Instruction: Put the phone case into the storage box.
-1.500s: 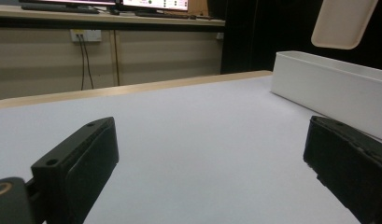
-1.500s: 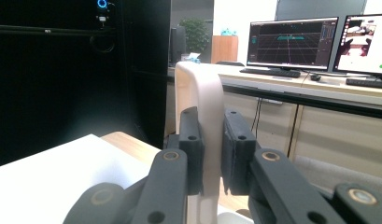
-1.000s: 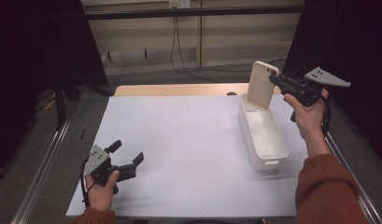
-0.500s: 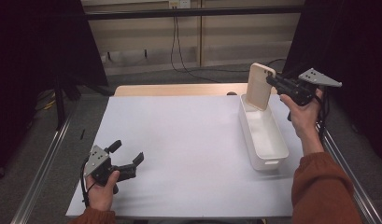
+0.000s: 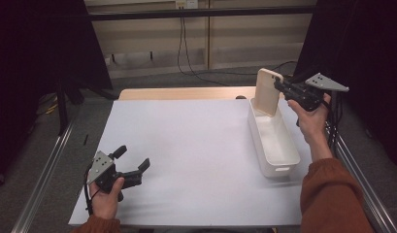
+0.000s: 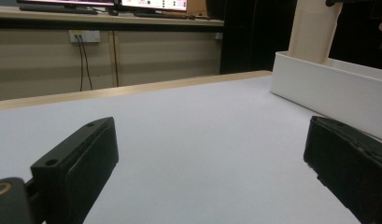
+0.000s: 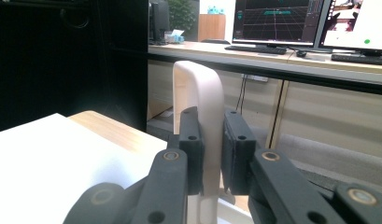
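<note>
Right gripper jaws pinching upright beige lid over white bin, left gripper jaws spread

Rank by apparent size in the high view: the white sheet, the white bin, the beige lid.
1. white sheet, covering most of the table.
2. white bin, long and narrow.
3. beige lid, held upright over the bin's far end by the right claw.

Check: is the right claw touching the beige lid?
Touching. In the right gripper view the right claw has both pads pressed against the beige lid, no gap either side.
</note>
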Demonstrator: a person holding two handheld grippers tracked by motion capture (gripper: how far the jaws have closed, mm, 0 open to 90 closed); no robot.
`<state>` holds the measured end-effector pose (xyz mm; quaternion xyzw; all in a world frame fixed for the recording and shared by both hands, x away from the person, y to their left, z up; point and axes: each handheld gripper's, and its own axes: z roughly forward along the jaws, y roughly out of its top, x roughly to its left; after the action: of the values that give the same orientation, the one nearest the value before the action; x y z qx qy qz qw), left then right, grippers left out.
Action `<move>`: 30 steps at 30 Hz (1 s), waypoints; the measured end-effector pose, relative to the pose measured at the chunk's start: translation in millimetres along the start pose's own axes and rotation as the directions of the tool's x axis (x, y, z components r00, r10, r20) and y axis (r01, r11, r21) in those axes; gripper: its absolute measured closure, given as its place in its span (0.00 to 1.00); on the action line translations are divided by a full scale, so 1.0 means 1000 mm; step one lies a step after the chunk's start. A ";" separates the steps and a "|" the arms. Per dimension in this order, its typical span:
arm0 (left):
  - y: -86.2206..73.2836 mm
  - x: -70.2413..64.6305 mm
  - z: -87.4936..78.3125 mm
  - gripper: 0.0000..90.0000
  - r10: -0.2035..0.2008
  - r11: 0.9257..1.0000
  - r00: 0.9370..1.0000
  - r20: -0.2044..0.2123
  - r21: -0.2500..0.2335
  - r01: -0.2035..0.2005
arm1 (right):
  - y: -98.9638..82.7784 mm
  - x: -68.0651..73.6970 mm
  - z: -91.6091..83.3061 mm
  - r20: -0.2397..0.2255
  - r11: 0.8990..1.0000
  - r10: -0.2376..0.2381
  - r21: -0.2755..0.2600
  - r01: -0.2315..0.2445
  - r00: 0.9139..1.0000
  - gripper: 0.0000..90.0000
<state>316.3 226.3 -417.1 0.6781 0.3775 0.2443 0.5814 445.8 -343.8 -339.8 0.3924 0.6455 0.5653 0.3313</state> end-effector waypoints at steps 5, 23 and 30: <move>-0.001 0.002 0.001 0.04 -0.007 1.000 1.000 -0.004 0.012 0.007 | -0.007 -0.001 0.003 0.000 1.000 0.012 0.006 -0.012 1.000 0.89; -0.002 0.002 0.002 0.04 0.002 1.000 1.000 -0.007 0.016 -0.002 | -0.026 -0.008 0.019 0.011 0.999 0.022 0.047 -0.022 1.000 0.89; -0.002 0.003 0.002 0.04 0.004 1.000 1.000 -0.011 0.015 -0.004 | -0.032 -0.007 0.024 0.006 0.998 0.026 0.059 -0.026 1.000 0.89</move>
<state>319.0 227.9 -419.3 0.6818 0.3812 0.2464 0.5737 466.0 -340.6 -375.3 0.4118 0.6559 0.5492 0.3139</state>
